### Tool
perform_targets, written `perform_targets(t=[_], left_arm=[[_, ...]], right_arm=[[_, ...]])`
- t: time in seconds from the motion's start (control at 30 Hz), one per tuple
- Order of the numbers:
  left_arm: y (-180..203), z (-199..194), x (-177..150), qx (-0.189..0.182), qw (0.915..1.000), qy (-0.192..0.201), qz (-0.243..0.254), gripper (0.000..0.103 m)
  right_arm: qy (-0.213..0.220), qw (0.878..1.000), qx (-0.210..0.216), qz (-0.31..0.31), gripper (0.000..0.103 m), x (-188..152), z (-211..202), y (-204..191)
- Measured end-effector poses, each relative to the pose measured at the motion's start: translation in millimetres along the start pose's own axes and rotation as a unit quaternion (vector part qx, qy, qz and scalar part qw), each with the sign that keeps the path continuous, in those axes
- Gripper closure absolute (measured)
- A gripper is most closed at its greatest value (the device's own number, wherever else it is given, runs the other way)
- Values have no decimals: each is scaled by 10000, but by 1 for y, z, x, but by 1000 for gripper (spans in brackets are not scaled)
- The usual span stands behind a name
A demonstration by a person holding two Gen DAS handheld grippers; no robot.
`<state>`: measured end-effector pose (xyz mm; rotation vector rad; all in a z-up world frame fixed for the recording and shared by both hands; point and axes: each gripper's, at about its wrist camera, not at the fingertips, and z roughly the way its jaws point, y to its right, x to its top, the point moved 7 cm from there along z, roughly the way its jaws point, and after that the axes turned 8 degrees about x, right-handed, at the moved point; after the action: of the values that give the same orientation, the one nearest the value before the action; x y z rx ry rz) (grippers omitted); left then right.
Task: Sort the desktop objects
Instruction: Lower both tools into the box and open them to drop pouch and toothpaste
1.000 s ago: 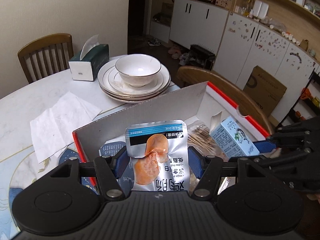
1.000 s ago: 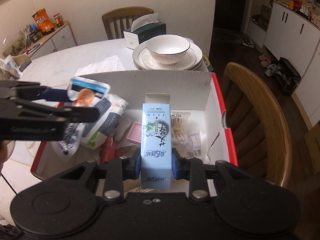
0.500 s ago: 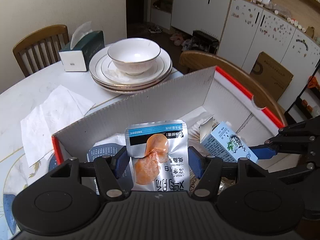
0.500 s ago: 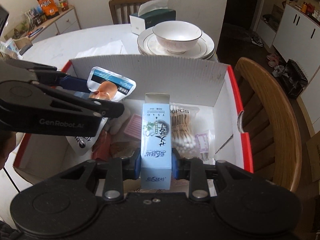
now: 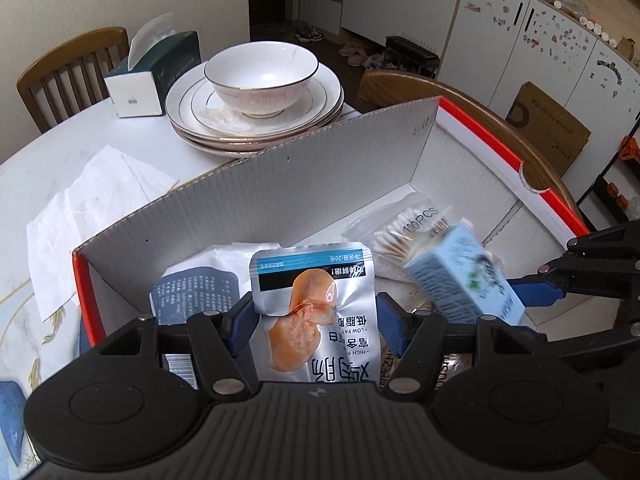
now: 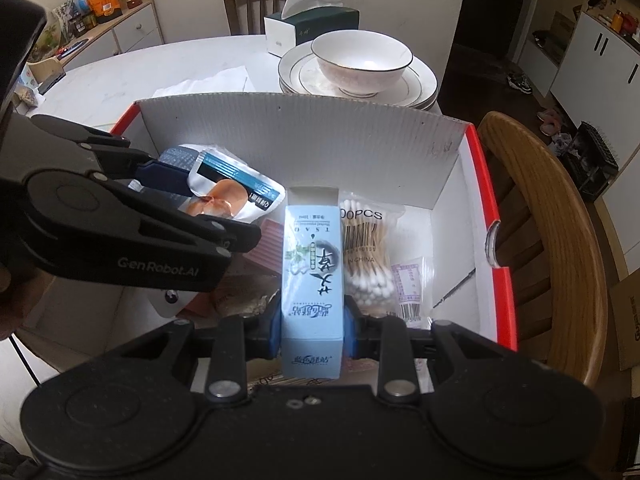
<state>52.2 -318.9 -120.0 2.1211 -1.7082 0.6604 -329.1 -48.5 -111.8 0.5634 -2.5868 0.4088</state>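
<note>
Both grippers have sunk into the box (image 6: 304,136). The left gripper (image 5: 316,320), jaws clamping the pouch (image 5: 316,312), and the right gripper (image 6: 312,330), jaws clamping the carton (image 6: 312,264), look ready to release.

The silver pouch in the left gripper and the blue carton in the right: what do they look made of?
Silver pouch: apparently metallised plastic film, glossy; it creases and glints between the left gripper pads. Blue carton: looks like thin matte printed paperboard, with sharp folded edges and an open tuck flap, clamped in the right gripper. Both hang over the corrugated box.
</note>
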Motion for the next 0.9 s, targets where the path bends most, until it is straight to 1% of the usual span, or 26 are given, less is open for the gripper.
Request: perform_targets(t=[0.13, 0.23, 0.37, 0.47, 0.77, 0.9], left_arm=[[-2, 2, -1, -34, 10000, -68, -27, 39], [-4, 3, -2, -77, 9999, -98, -56, 39], [-5, -1, -4, -126, 9998, -60, -119, 36], [-7, -6, -5, -137, 9998, 5, -174, 33], [-9, -29, -6, -198, 9992, 240, -254, 30], [-12, -46, -6, -146, 9982, 488, -321, 30]], right_arm=[[-30, 10000, -17, -17, 74, -1, 2, 1], [-28, 10000, -18, -24, 72, -1, 1, 1], [-7, 10000, -9, -1, 68, -2, -1, 3], [36, 10000, 6, 12, 66, -2, -5, 5], [194, 9997, 133, 40, 64, -4, -22, 3], [309, 9993, 202, 38, 63, -3, -32, 0]])
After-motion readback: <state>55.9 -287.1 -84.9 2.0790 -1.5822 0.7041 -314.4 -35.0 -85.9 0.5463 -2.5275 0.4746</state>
